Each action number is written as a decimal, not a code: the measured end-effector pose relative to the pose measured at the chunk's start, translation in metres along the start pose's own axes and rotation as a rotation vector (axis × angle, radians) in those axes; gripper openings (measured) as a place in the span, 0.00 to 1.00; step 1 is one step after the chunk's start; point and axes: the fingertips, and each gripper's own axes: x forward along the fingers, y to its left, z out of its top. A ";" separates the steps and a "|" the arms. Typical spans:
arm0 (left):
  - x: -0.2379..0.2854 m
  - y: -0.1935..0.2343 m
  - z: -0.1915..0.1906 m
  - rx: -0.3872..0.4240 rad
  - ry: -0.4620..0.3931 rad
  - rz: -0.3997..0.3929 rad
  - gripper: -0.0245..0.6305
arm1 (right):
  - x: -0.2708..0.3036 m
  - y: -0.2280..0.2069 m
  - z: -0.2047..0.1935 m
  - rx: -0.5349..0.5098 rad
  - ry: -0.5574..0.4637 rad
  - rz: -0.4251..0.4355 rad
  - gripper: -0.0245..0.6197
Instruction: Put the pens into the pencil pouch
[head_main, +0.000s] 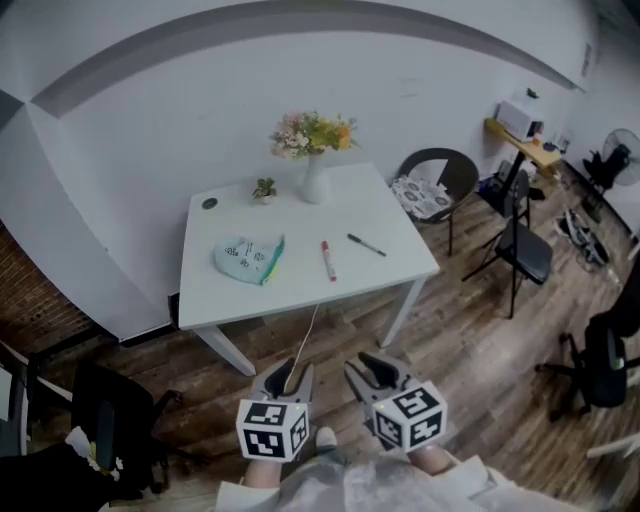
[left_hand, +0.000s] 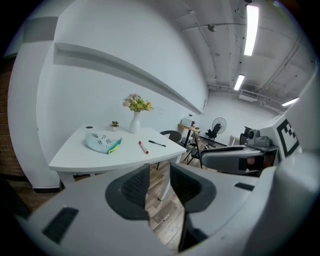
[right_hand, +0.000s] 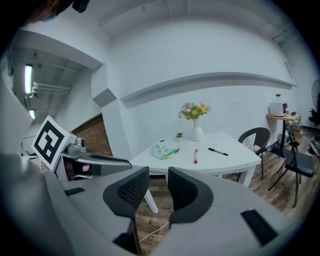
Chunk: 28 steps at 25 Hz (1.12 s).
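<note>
Table (head_main: 230, 295): one.
Pens: two, a red pen (head_main: 327, 259) and a black pen (head_main: 366, 244).
Pencil pouch (head_main: 250, 258): one.
Vase of flowers (head_main: 314, 180): one.
Small potted plant (head_main: 264, 190): one.
Dark round disc (head_main: 209, 203): one.
Grippers: two, the left gripper (head_main: 292, 372) and the right gripper (head_main: 372, 366).
Chairs right of the table: three, a round-backed chair (head_main: 445, 170), a folding chair (head_main: 527, 250) and a wheeled chair (head_main: 603, 360).
Standing fan (head_main: 620, 155): one.
</note>
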 end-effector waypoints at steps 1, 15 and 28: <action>0.007 0.009 0.008 0.003 -0.004 -0.003 0.20 | 0.011 -0.003 0.007 -0.001 -0.003 -0.003 0.19; 0.050 0.054 0.035 0.003 0.014 -0.064 0.20 | 0.081 -0.007 0.030 0.002 0.043 0.000 0.19; 0.099 0.097 0.047 -0.026 0.060 -0.033 0.20 | 0.141 -0.053 0.053 0.022 0.052 0.003 0.19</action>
